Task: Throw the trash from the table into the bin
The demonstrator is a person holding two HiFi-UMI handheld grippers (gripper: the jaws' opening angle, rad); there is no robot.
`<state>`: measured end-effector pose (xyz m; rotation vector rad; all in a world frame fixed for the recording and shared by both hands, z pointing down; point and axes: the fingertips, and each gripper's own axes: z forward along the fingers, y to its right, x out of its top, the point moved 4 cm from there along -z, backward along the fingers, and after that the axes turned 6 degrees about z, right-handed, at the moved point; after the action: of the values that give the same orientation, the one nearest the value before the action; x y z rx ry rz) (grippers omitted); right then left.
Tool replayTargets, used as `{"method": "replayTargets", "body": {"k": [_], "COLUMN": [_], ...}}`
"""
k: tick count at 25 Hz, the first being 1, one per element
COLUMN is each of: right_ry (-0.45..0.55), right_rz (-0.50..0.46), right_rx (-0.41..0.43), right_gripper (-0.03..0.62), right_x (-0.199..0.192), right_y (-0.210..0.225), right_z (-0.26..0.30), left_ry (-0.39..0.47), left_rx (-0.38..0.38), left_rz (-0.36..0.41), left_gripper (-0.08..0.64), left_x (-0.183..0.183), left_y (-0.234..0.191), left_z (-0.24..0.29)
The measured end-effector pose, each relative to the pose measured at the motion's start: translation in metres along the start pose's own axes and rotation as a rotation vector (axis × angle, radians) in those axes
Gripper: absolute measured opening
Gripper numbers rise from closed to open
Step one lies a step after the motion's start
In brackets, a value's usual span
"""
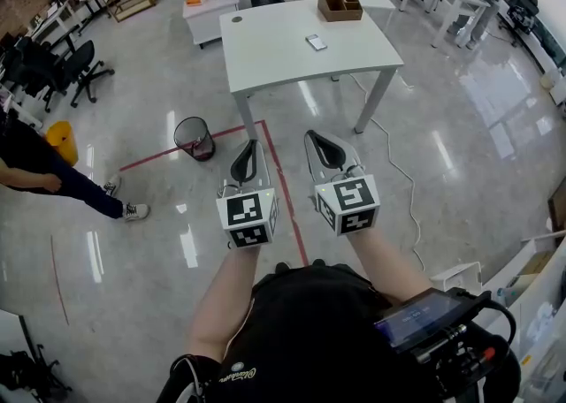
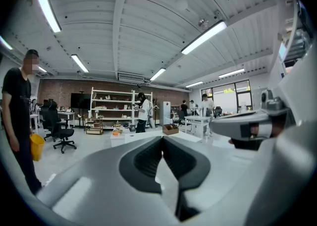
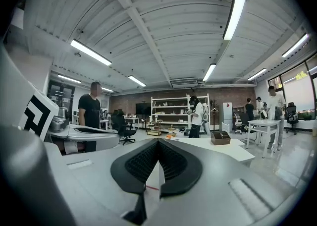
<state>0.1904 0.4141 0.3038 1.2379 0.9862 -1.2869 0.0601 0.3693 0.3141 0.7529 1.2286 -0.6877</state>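
The small flat grey-and-white item [image 1: 316,41] on the white rectangular table [image 1: 283,61] is too small to identify. Contents of the black mesh waste bin [image 1: 194,137] are indiscernible. The left edge crops a dark-clothed person [image 1: 31,155].

Head view looks steeply down; both gripper views face the table [image 1: 283,48].

Glossy grey floor [image 1: 159,242] (red tape line [image 1: 146,160]), brick wall [image 2: 64,88], shelving [image 2: 111,103], strip lights [image 2: 203,37].
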Motion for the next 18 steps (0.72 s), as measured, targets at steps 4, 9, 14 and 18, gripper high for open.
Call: {"method": "replayTargets", "body": {"k": [4, 9, 14, 18], "right_ry": [-0.007, -0.013, -0.013, 0.003], "right_rz": [0.006, 0.022, 0.038, 0.054], "right_rx": [-0.002, -0.013, -0.026, -0.043], "right_gripper": [-0.002, -0.002, -0.002, -0.002], "right_x": [-0.002, -0.009, -0.009, -0.009], "right_y": [0.0, 0.01, 0.044, 0.078], "right_z": [-0.001, -0.003, -0.009, -0.02], "left_ry": [-0.008, -0.009, -0.019, -0.001], "left_rx": [-0.002, -0.044, -0.062, -0.059], "left_rz": [-0.003, -0.018, 0.001, 0.015], "left_gripper": [0.008, 0.008, 0.008, 0.008], "left_x": [-0.002, -0.006, 0.0, 0.009], "left_y": [0.002, 0.01, 0.035, 0.059], "left_z": [-0.001, 0.003, 0.026, 0.039]}}
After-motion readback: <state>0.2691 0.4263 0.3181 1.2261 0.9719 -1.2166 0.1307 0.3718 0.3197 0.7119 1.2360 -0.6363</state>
